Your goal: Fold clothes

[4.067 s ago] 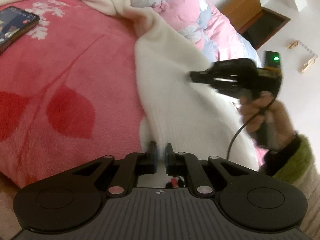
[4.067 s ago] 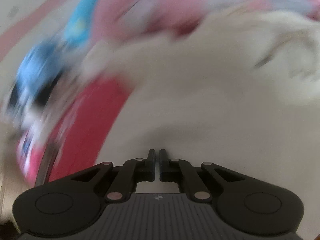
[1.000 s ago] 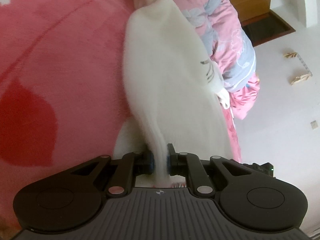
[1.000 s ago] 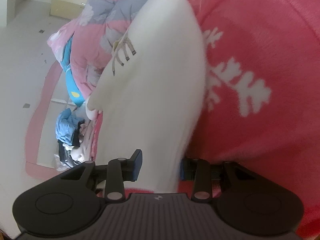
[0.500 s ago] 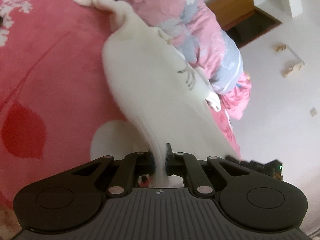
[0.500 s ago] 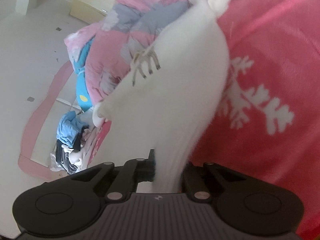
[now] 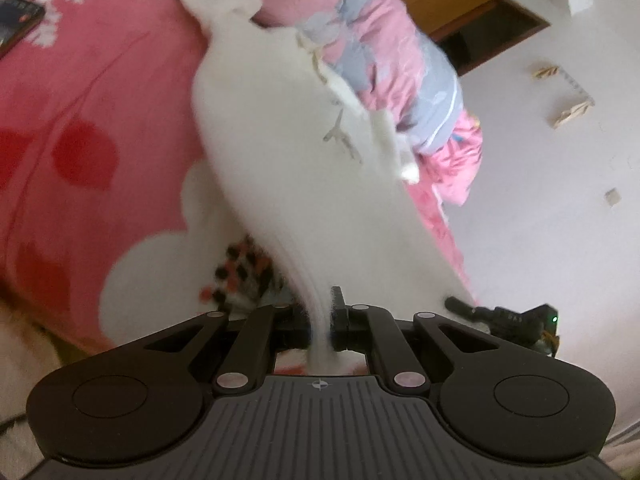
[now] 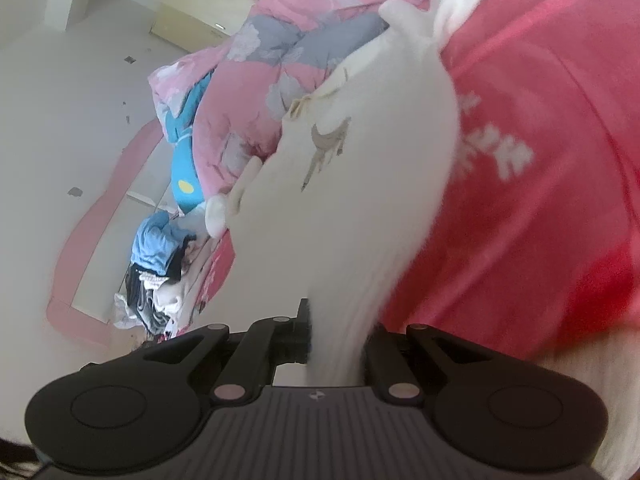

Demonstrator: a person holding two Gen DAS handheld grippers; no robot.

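A white fuzzy sweater (image 7: 280,152) with a small stitched motif hangs stretched above the pink bed blanket (image 7: 100,92). My left gripper (image 7: 320,320) is shut on one part of its hem. My right gripper (image 8: 336,336) is shut on another part of the hem of the same sweater (image 8: 360,184). The right gripper also shows at the lower right of the left wrist view (image 7: 500,316). The sweater's far end trails toward the quilt, with a cuff (image 7: 404,156) dangling.
A pink and grey floral quilt (image 7: 380,52) is heaped along the bed's edge. A phone (image 7: 16,20) lies on the blanket at the far left. A pile of clothes (image 8: 160,272) sits by the bed. A wooden cabinet (image 7: 460,4) stands on the floor.
Both grippers have lifted the sweater higher and pulled it back. The right gripper, open a second ago, has closed on the hem. More of the blanket and a checkered patch now show beneath.
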